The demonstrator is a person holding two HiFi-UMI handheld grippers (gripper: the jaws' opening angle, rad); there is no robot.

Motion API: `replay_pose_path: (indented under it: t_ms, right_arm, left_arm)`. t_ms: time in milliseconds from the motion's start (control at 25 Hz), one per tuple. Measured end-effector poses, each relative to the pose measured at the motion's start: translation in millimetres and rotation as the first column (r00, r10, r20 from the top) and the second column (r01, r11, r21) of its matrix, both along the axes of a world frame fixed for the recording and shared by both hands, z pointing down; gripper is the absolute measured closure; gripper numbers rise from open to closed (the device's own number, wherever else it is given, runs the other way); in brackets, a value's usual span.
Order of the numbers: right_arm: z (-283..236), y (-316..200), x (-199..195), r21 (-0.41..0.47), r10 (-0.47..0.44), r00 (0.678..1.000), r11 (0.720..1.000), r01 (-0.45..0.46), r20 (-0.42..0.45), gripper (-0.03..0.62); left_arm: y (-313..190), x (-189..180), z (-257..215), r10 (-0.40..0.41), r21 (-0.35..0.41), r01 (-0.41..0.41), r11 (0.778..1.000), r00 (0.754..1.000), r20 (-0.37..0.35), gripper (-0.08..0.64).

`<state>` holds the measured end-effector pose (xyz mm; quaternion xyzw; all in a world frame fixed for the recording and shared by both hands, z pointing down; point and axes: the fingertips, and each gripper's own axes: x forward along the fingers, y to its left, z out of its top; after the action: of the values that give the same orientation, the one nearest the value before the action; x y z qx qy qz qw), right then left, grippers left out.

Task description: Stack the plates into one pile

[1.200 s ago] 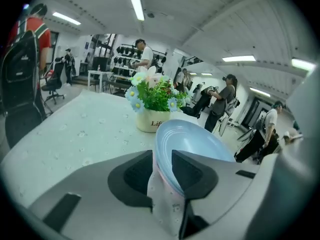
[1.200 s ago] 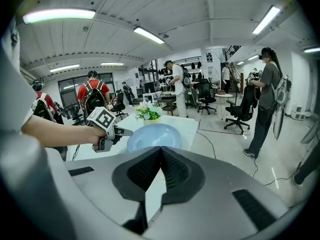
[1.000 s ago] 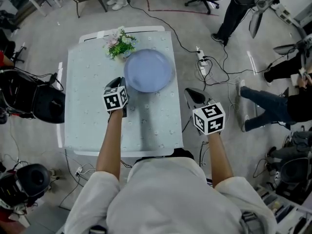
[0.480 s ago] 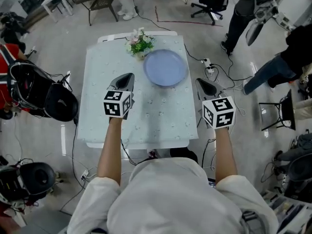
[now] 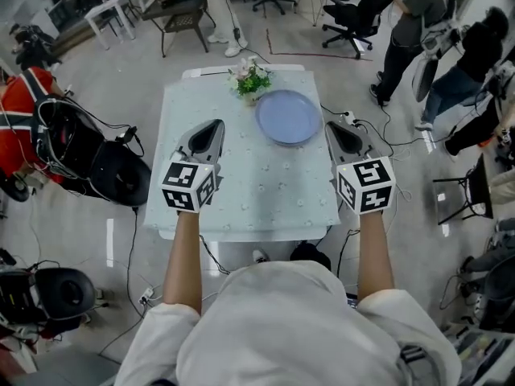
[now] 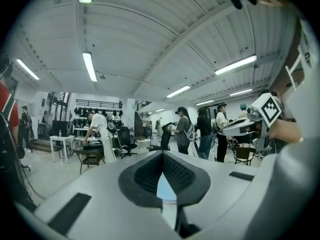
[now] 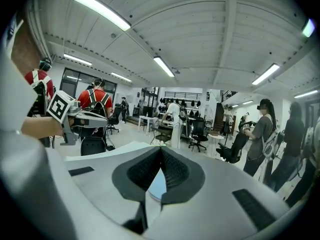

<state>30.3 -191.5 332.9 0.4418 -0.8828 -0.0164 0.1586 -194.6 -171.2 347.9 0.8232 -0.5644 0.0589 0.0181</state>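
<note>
Room: large workshop hall with a pale grey floor, strip lights under a ribbed ceiling, office chairs and several people standing at the far side.
Table: rectangular table under a pale cloth with a faint scattered pattern, directly in front of the person wearing the camera.
Plate: round pale blue plate lying flat on the far right part of the table. From above, it is not possible to tell whether more than one plate is stacked there.
Flowers: small bunch of flowers, green with pale blossoms, at the far edge of the table, just beside the plate on its left.
Left gripper: left gripper held in the air above the left side of the table, pointing away from the person and roughly level. Its own view shows the dark ribbed fingers together at the tips – nothing is gripped between them. It is apart from the plate.
Right gripper: right gripper held in the air above the right edge of the table, near the plate but not touching it. Its fingers also meet at the tips, with nothing clamped.
Marker cubes: one cube on the left gripper and another on the right – both show black-and-white squares.
Floor nearby: black bags lie left of the table, and cables trail to its right.
</note>
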Motion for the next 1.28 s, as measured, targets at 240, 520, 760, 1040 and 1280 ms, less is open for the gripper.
replay_pose_path:
  t_ms: [240, 520, 760, 1040, 1280]
  right_arm:
    - [-32.6, 20.6, -18.4, 0.073, -0.043, 0.999, 0.996, 0.042, 0.011, 0.578]
    - [-47.3, 36.1, -32.8, 0.132, -0.077, 0.996, 0.988, 0.081, -0.039, 0.58]
    - [-49.7, 42.4, -37.4, 0.13, -0.086, 0.995, 0.987, 0.091, -0.042, 0.58]
    - [-44.3, 44.3, -40.0, 0.122, -0.09, 0.995, 0.988, 0.096, -0.051, 0.58]
    - [-37.4, 45.6, -40.0, 0.111, -0.092, 0.994, 0.989, 0.098, -0.06, 0.58]
  left_arm:
    - [36.2, 4.1, -43.1, 0.045, 0.103, -0.042, 0.994, 0.999, -0.028, 0.543]
    - [54.6, 11.0, -59.6, 0.068, 0.131, -0.072, 0.989, 0.997, 0.033, 0.543]
    - [63.2, 15.5, -68.2, 0.064, 0.156, -0.076, 0.985, 0.995, 0.079, 0.543]
    - [63.8, 14.5, -56.9, 0.072, 0.13, -0.084, 0.988, 0.993, 0.091, 0.545]
    - [64.3, 12.7, -51.4, 0.061, 0.122, -0.074, 0.99, 0.992, 0.109, 0.545]
